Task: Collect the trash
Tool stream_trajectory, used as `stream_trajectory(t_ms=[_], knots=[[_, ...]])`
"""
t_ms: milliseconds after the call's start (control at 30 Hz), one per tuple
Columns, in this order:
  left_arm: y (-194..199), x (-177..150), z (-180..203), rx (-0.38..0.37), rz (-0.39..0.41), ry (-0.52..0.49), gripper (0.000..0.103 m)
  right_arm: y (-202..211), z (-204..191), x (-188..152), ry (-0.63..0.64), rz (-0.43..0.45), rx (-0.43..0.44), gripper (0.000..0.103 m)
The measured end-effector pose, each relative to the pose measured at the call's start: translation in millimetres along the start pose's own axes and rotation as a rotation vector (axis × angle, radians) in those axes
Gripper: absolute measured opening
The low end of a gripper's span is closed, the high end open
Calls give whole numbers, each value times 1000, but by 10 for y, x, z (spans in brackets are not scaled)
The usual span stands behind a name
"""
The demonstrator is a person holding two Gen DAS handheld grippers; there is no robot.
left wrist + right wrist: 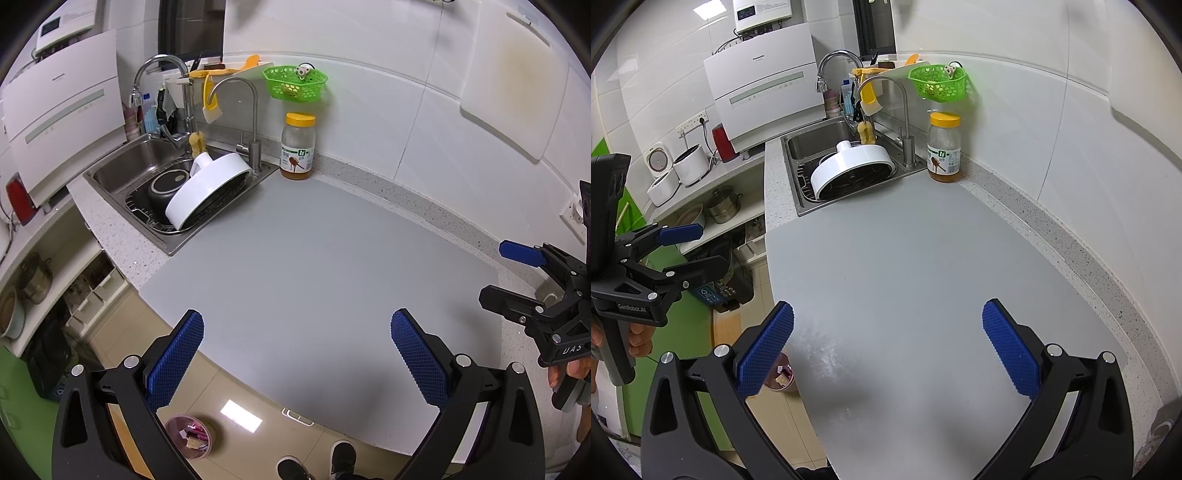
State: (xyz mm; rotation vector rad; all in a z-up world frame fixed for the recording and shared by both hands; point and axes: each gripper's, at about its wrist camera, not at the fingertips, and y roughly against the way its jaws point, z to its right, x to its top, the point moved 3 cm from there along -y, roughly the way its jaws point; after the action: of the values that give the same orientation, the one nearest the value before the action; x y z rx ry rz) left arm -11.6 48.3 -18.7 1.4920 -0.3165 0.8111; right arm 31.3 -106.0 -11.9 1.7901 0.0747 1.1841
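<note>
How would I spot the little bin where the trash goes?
Start at the grey counter mat and look down past its front edge to the tiled floor. There stands a small round bin, beside the left gripper. Its pink rim and the wrappers inside mark it out.

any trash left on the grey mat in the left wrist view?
No. The grey mat shows bare, and both the left claw and right claw are open and hold nothing.

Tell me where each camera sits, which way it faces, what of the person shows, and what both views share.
Left wrist: on the open left gripper, above the counter's front edge, facing sink and wall; shoes, right gripper show.
Right wrist: on the open right gripper, over the grey mat, facing the sink; left gripper shows.
Shared: jar, green basket, floor bin.
</note>
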Motion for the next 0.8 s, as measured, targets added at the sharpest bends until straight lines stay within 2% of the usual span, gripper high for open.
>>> stream_trajectory(t_ms=[800], knots=[[-16, 42, -12, -6, -3, 0, 97, -20, 13, -3, 2, -4, 2, 100]])
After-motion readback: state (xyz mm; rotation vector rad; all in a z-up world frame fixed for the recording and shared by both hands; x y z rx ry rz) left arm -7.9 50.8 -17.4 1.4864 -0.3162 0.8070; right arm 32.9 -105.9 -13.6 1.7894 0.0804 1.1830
